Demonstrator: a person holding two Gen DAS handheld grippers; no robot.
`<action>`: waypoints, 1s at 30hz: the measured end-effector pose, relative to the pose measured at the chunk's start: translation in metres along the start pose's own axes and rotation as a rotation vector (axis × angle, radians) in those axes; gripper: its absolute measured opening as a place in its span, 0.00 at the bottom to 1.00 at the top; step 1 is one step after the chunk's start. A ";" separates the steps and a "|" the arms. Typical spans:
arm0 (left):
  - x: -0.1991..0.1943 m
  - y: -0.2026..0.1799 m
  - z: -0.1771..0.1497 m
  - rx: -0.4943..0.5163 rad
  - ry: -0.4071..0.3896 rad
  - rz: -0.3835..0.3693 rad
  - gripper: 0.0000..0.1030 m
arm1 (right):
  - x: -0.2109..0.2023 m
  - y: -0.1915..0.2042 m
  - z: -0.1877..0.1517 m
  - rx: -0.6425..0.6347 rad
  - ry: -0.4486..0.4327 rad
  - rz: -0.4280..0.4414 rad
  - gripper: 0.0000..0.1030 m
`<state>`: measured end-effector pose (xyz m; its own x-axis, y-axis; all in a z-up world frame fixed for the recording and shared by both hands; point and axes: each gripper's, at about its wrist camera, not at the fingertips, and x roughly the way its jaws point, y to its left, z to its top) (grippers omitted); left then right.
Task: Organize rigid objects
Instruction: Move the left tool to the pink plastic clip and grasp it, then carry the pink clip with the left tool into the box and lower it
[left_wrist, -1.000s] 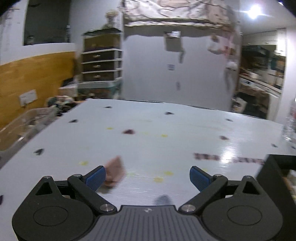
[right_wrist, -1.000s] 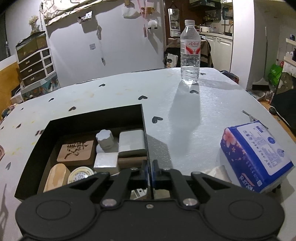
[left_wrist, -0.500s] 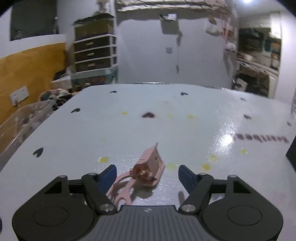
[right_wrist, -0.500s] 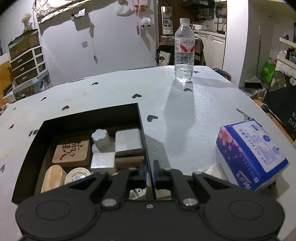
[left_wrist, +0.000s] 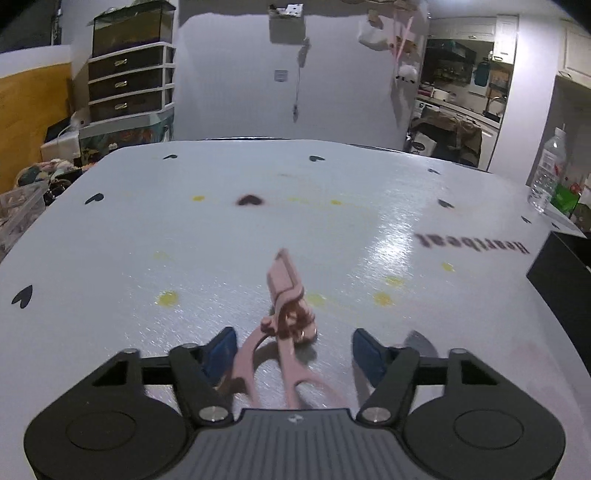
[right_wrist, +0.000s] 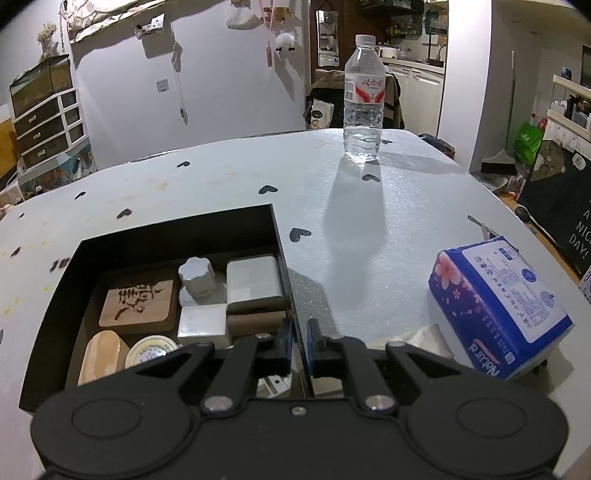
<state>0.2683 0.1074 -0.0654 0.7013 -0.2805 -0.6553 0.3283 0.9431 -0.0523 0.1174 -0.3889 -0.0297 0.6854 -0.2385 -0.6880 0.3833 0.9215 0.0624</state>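
Pink scissors-like shears (left_wrist: 286, 317) lie on the white table (left_wrist: 221, 236), blade pointing away. My left gripper (left_wrist: 293, 350) is open, its blue pads either side of the handles, not touching them. In the right wrist view a black box (right_wrist: 177, 236) holds a wooden tile (right_wrist: 136, 302), a white knob (right_wrist: 196, 275), grey blocks (right_wrist: 253, 282), a round tin (right_wrist: 150, 352) and a tan piece. My right gripper (right_wrist: 300, 341) is shut on the box's right wall.
A water bottle (right_wrist: 362, 99) stands at the table's far edge. A blue tissue pack (right_wrist: 495, 306) lies right of the box. The box's corner (left_wrist: 561, 266) shows at the right of the left wrist view. Drawers (left_wrist: 129, 85) stand beyond the table.
My left gripper has swung and moved up to the pink shears, which now lie centred between its open pads. The right gripper has barely moved.
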 end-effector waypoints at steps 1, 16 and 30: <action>0.000 -0.002 -0.001 -0.004 -0.003 0.009 0.54 | 0.001 0.000 0.000 -0.001 0.000 0.000 0.08; -0.003 -0.014 -0.007 -0.265 -0.053 -0.049 0.32 | 0.000 -0.003 -0.001 0.008 -0.004 0.013 0.08; -0.014 -0.104 0.025 -0.290 -0.146 -0.414 0.32 | 0.000 -0.006 -0.002 0.011 -0.009 0.037 0.07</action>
<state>0.2399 0.0086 -0.0324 0.6377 -0.6423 -0.4252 0.4223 0.7532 -0.5043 0.1136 -0.3942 -0.0310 0.7051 -0.2067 -0.6784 0.3642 0.9263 0.0962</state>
